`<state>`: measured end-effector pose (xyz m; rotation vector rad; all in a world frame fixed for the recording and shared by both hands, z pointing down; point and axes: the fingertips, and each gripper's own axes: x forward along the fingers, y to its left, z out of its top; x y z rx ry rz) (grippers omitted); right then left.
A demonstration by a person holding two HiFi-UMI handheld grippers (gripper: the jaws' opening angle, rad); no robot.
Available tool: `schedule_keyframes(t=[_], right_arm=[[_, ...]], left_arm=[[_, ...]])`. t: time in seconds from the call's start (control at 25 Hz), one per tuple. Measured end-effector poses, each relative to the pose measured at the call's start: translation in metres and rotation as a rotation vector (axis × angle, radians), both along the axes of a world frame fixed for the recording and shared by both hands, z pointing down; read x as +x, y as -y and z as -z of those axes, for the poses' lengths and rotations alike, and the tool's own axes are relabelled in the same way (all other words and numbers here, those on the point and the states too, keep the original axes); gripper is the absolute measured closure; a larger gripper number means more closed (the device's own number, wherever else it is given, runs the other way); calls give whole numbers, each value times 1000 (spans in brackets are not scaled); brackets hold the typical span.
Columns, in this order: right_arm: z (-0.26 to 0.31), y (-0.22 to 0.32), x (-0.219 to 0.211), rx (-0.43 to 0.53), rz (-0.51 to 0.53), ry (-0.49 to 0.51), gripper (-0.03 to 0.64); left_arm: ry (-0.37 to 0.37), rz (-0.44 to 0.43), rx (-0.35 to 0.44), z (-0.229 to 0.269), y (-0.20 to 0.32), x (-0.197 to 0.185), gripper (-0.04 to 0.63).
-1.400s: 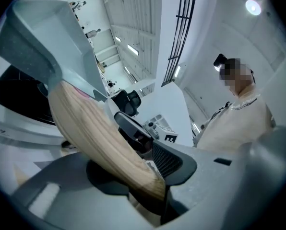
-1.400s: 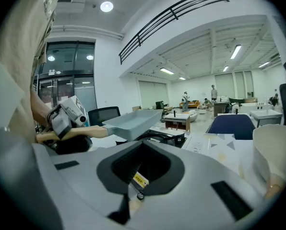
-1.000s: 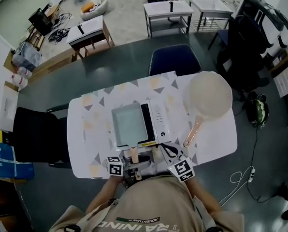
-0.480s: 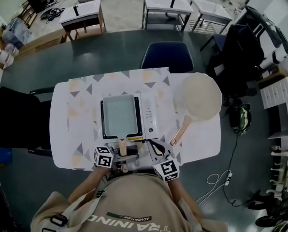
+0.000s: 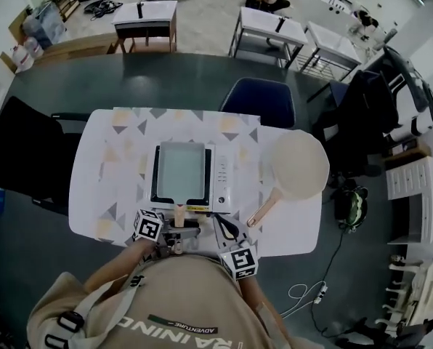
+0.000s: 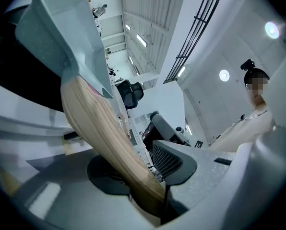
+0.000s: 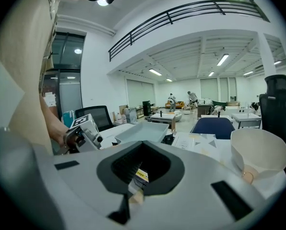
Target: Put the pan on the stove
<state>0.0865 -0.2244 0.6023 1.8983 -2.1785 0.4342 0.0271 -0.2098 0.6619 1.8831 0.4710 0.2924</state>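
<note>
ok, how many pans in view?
2. A rectangular grey pan on the stove, its wooden handle in the left gripper; a round cream pan on the table, right of it. None look hidden.

Open tabletop [image 5: 100,195] left of stove [image 5: 222,180], cream pan [image 5: 298,166] right

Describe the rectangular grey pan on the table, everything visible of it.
The rectangular grey metal pan is shallow, with upright walls and nothing visible inside. A light wooden handle sticks out of its near short side toward the person. The pan lies level over the white tabletop stove, beside the stove's control panel. The left gripper has its jaws shut on the handle's end.
</note>
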Motion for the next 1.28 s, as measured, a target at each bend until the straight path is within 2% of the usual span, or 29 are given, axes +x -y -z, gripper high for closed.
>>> schedule_keyframes(t=[0.48,0.72,1.28], right_arm=[[13,-14,-4,36,19,9,617],[16,-15,-3,40,18,-9,617],[16,-15,-3,29,23,-19,617]], left_arm=[[17,-31,36,-3,-9,-4,445],[-56,-46,-75,7,-2,-2,445],[-37,-40,-49,3,1,-2,445]])
